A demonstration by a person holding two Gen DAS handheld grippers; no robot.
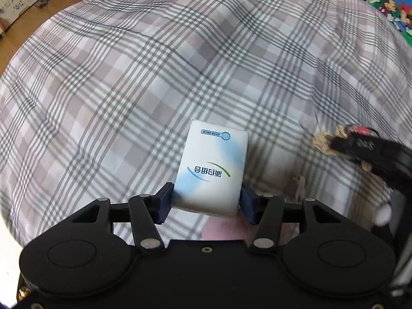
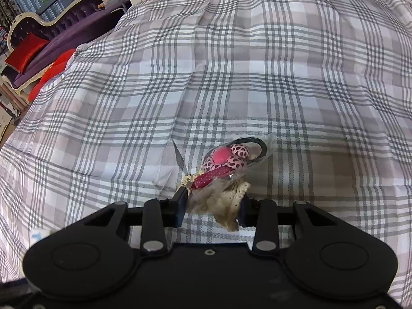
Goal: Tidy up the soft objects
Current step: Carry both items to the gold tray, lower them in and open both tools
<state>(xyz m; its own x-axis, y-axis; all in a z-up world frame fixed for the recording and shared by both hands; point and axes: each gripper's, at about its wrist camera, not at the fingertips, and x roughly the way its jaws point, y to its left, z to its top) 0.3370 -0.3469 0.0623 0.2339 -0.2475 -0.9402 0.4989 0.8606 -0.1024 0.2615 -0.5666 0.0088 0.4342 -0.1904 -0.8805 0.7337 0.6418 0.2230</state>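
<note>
My left gripper (image 1: 206,200) is shut on a white tissue pack (image 1: 211,170) with blue and green print, held above the plaid bedsheet (image 1: 128,77). My right gripper (image 2: 212,206) is shut on a packaged hair tie (image 2: 224,170): a pink heart-print fabric flower with a red ribbon, cream lace and a black elastic loop in clear plastic wrap. The right gripper with the hair tie also shows at the right edge of the left wrist view (image 1: 360,149), to the right of the tissue pack and apart from it.
The grey and pink plaid sheet (image 2: 257,77) fills both views, with folds and creases. A purple sofa with red cushions (image 2: 33,49) stands off the bed's far left. A colourful cartoon picture (image 1: 391,2) is at the upper right of the left wrist view. Wooden floor (image 1: 31,20) lies at the upper left.
</note>
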